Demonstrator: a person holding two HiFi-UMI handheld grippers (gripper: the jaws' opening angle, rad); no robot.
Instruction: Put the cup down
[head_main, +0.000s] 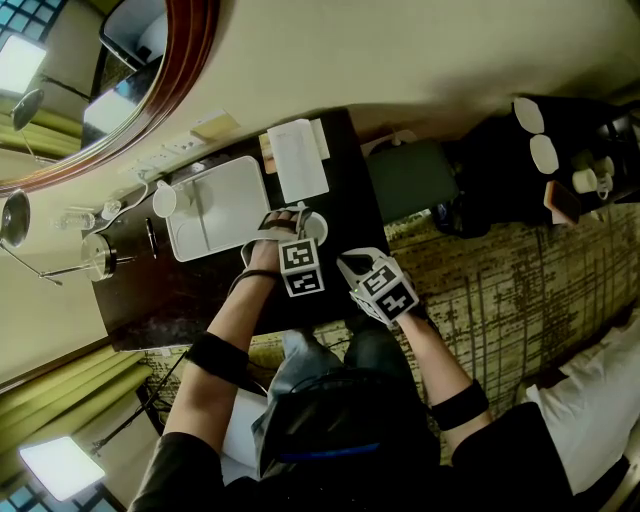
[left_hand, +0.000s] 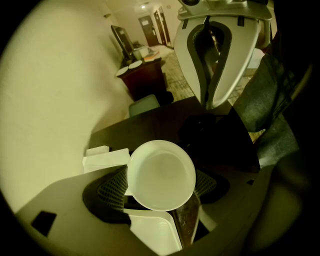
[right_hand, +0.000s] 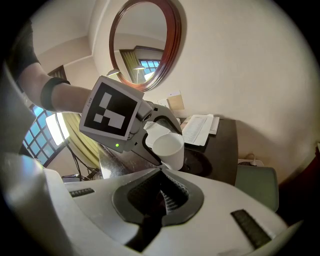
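A white cup (left_hand: 161, 175) sits upright between the mesh pads (left_hand: 111, 190) of my left gripper (left_hand: 161, 186), which press on both of its sides. In the right gripper view the cup (right_hand: 168, 146) hangs just over the dark table (right_hand: 222, 150), still gripped by the left gripper (right_hand: 159, 136). The head view shows the cup (head_main: 313, 222) near the table's right part, beside the white tray (head_main: 215, 205), with the left gripper (head_main: 292, 226) pointing steeply down. My right gripper (head_main: 347, 264) hovers close to the right of it, shut and empty; its pads (right_hand: 170, 197) meet.
Folded white papers (head_main: 298, 158) lie behind the cup. A second white cup (head_main: 165, 200) stands at the tray's left edge, and a round mirror (right_hand: 145, 42) hangs on the wall. A green seat (head_main: 410, 178) stands right of the table, and patterned carpet (head_main: 520, 290) lies beyond it.
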